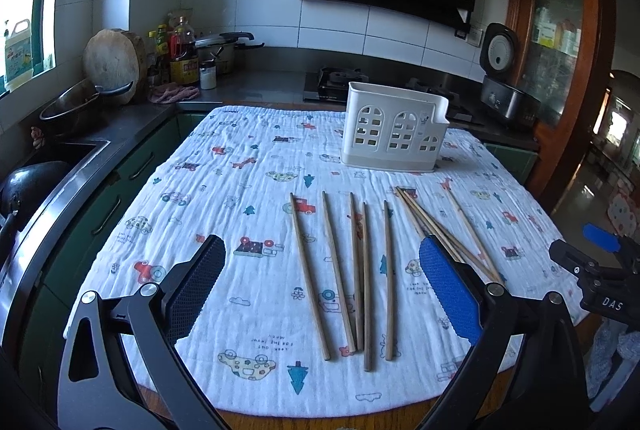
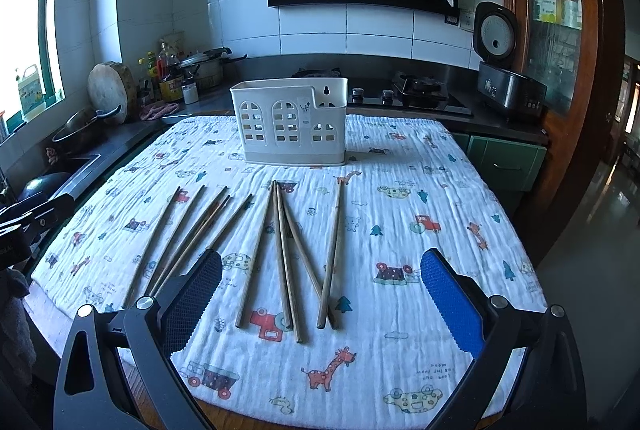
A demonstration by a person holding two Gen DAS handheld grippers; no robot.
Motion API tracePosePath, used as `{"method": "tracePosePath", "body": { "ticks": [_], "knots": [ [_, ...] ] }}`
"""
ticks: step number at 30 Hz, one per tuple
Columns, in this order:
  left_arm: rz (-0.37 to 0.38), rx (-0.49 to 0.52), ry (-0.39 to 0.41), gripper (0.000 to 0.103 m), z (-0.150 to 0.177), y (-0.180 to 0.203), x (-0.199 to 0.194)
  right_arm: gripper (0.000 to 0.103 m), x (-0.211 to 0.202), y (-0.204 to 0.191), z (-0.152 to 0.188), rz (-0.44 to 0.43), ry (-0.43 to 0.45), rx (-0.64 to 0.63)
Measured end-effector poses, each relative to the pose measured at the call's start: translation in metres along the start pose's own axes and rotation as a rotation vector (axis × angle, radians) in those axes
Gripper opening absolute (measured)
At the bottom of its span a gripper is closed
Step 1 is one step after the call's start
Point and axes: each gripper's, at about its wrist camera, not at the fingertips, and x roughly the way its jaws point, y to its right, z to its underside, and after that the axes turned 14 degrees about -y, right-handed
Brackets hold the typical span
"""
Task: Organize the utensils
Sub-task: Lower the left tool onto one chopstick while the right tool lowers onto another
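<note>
- Your left tongs and right tongs both hover with fingers spread apart, gripping nothing.
- Chopsticks lie loose on the cloth-covered tabletop; the white holder stands upright just behind them.
- Risk: several sticks cross or touch, so you may pinch two at once or roll a neighbour aside.
- Risk: the soft cloth may bunch under a fingertip.
- Nothing stands between sticks and holder.

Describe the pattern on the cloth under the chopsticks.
White cloth printed with cartoon cars, giraffes and trees; clearest in the right wrist view.
</note>
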Motion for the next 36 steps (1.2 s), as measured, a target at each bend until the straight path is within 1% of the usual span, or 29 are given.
{"method": "tracePosePath", "body": {
  "ticks": [4, 7, 10, 12, 14, 18, 20, 24, 26, 28, 29, 33, 34, 36],
  "knots": [
    [-0.003, -0.02, -0.02, 0.092, -0.001, -0.008, 0.008, 0.096, 0.013, 0.006, 0.001, -0.005, -0.028, 0.012],
    [0.002, -0.035, -0.043, 0.089, 0.002, -0.014, 0.017, 0.094, 0.023, 0.009, 0.003, -0.004, -0.05, 0.011],
    [0.005, -0.05, -0.066, 0.084, 0.004, -0.02, 0.027, 0.081, 0.034, 0.012, 0.006, -0.014, -0.078, 0.015],
    [0.014, -0.061, -0.083, 0.081, 0.005, -0.025, 0.034, 0.08, 0.043, 0.013, 0.008, -0.025, -0.101, 0.022],
    [0.022, -0.066, -0.098, 0.077, 0.006, -0.028, 0.04, 0.074, 0.051, 0.013, 0.009, -0.033, -0.121, 0.023],
    [0.026, -0.074, -0.128, 0.07, 0.009, -0.033, 0.052, 0.067, 0.068, 0.015, 0.008, -0.049, -0.157, 0.035],
    [0.033, -0.083, -0.144, 0.068, 0.011, -0.035, 0.057, 0.059, 0.075, 0.018, 0.006, -0.061, -0.171, 0.048],
    [0.049, -0.099, -0.167, 0.064, 0.013, -0.041, 0.065, 0.049, 0.086, 0.021, 0.003, -0.081, -0.198, 0.069],
    [0.051, -0.103, -0.175, 0.062, 0.015, -0.043, 0.068, 0.041, 0.091, 0.022, 0.001, -0.085, -0.204, 0.075],
    [0.05, -0.104, -0.186, 0.061, 0.016, -0.044, 0.072, 0.039, 0.096, 0.022, -0.002, -0.089, -0.212, 0.083],
    [0.052, -0.104, -0.192, 0.058, 0.017, -0.045, 0.074, 0.037, 0.098, 0.022, -0.003, -0.088, -0.214, 0.084],
    [0.071, -0.11, -0.225, 0.054, 0.022, -0.046, 0.083, 0.031, 0.107, 0.023, -0.008, -0.09, -0.228, 0.087],
    [0.077, -0.111, -0.233, 0.051, 0.023, -0.047, 0.085, 0.029, 0.11, 0.024, -0.008, -0.092, -0.233, 0.087],
    [0.101, -0.114, -0.248, 0.047, 0.024, -0.045, 0.088, 0.027, 0.115, 0.024, -0.009, -0.094, -0.243, 0.089]
  ]
}}
